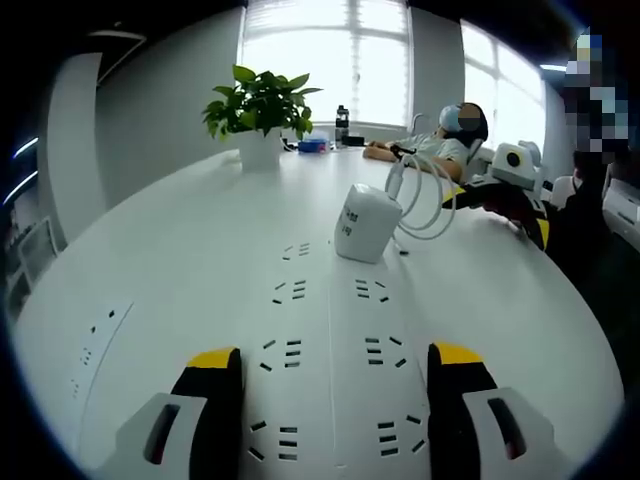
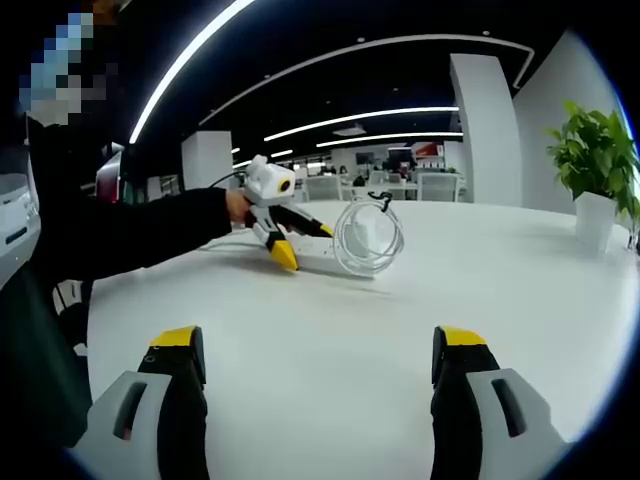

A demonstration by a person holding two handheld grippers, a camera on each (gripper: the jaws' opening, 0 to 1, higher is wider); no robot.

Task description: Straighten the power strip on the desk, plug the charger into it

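Left gripper [image 1: 335,385] fingers wide, straddling white multi-socket power strip [image 1: 330,340] on white tabletop [image 1: 200,250], likely to straighten it; white charger block [image 1: 367,223] with coiled cable stands at far end; right gripper [image 2: 320,385] fingers wide, empty, waiting.

A large white desk [image 1: 180,250] with a rounded edge carries everything. Between the left gripper's jaws and running forward from them, a white power strip [image 1: 330,340] lies flat on it. At the strip's far end stands a white charger [image 1: 367,223], and its coiled white cable [image 1: 425,195] rests just beyond, to the right. Farther ahead and to the left, a green plant in a white pot [image 1: 260,148] stands near the desk's far edge.
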